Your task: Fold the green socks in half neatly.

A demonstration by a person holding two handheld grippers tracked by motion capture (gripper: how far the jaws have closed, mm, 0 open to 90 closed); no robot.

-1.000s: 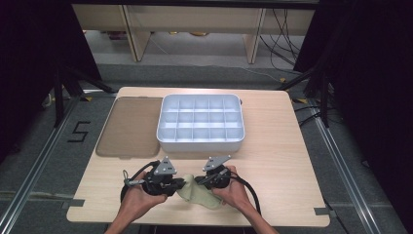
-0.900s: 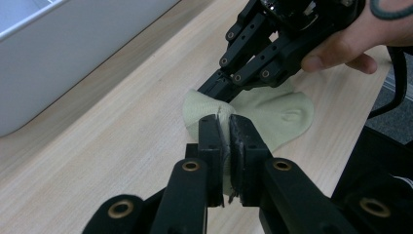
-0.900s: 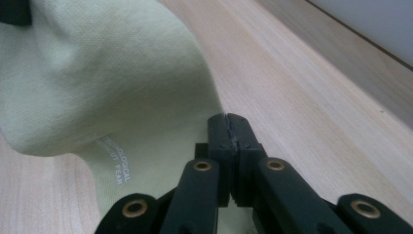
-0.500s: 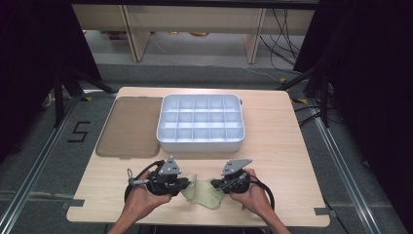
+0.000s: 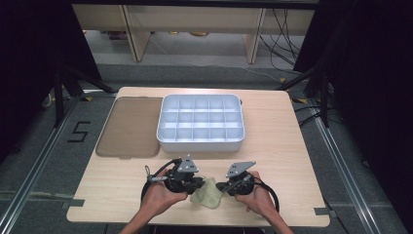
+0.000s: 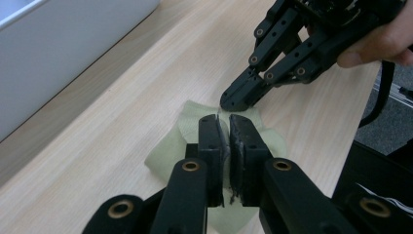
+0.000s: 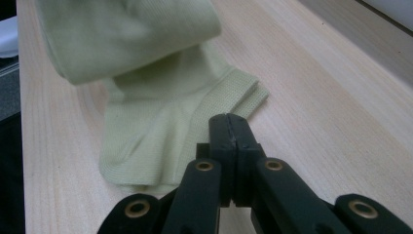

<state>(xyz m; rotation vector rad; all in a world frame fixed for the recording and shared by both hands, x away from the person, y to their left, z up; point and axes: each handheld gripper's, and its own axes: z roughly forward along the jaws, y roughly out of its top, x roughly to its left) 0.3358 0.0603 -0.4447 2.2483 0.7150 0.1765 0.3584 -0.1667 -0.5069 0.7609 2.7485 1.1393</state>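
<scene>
A pale green sock is pinched by the shut left tongs; the right tongs, shut and empty, sit just beside its cuff on the counter.

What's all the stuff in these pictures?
Sock: one, pale green, near edge of table, between the grippers.
Tray: one, white, many compartments, middle of table.
Lid: one, brown, flat, left of tray.
Table: one, light wood.
Left gripper: black, jaws shut on the sock.
Right gripper: black, jaws shut, tip at the sock's edge.
Hands: two, left hand and right hand, each holding a gripper.
</scene>
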